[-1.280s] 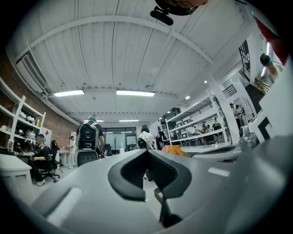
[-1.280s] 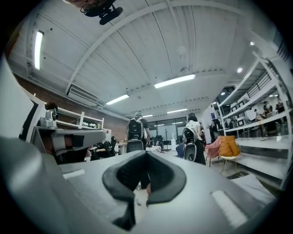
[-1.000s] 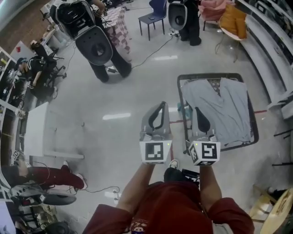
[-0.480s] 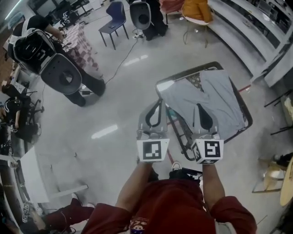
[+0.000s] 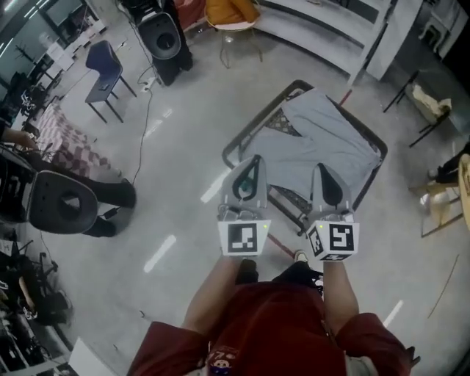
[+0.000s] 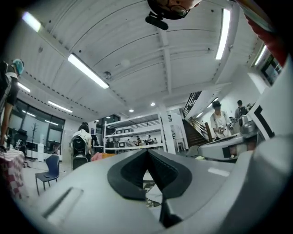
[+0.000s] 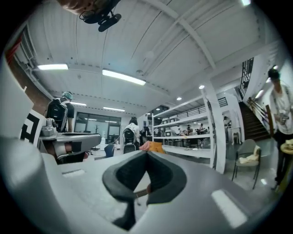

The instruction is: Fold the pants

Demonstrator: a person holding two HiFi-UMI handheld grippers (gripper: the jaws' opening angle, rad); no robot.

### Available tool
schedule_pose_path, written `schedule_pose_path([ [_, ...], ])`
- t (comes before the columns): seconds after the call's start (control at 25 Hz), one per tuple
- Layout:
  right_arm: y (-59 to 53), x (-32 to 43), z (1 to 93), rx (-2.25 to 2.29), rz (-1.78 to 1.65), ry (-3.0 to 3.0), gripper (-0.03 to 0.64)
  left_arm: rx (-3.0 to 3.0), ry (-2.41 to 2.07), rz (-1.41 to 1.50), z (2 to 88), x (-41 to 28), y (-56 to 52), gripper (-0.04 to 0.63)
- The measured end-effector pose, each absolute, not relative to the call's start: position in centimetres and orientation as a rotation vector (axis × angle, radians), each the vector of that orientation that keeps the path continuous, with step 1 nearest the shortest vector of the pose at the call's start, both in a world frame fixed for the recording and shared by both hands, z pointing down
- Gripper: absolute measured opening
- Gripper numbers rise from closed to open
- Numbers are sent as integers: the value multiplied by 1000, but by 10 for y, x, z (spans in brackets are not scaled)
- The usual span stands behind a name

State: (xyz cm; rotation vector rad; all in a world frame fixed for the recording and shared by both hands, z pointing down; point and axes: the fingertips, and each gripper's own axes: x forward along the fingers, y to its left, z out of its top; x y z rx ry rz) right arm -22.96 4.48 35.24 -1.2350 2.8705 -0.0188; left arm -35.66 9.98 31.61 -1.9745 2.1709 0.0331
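Grey pants lie spread flat on a low table with a dark frame, just ahead of me in the head view. My left gripper is shut and empty, its tip over the table's near-left edge. My right gripper is shut and empty too, its tip above the near part of the pants. Both point roughly level, side by side. The left gripper view shows closed jaws with a hall beyond; the right gripper view shows the same closed jaws.
A black speaker on a stand and a blue chair are at the back left. A chair with an orange thing stands behind. A person stands at the left. A wooden chair is at the right.
The head view has swung round: the table with the pants has shifted from the right side to the middle ahead of me. Both grippers stay shut and side by side.
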Motion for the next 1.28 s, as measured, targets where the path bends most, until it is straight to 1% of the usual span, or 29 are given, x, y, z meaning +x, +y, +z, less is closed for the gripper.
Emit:
schedule_pose_path([
  [0.16,55,-217,348,-1452,5,2778,2,-2123,2041,74,316,-361,91,6],
  [0.44,68,-162,354,-1752,-16,2596,2,-2281,1832,74,323,-335,76,6],
  [0.72,56,-132,378,-1860,-58,2541,2,-2367,1767,32,349,-310,52,6],
  [0.88,34,-128,396,-1879,-94,2542,2,-2391,1739,-8,368,-306,32,6],
  [1.12,5,-131,428,-1889,-122,2596,2,-2373,1605,-209,406,-300,9,6],
  [1.24,-4,-129,458,-1870,-141,2713,2,-2390,1563,-338,441,-302,1,6],
  [1.28,-5,-128,473,-1856,-156,2778,3,-2409,1544,-404,457,-304,0,26],
])
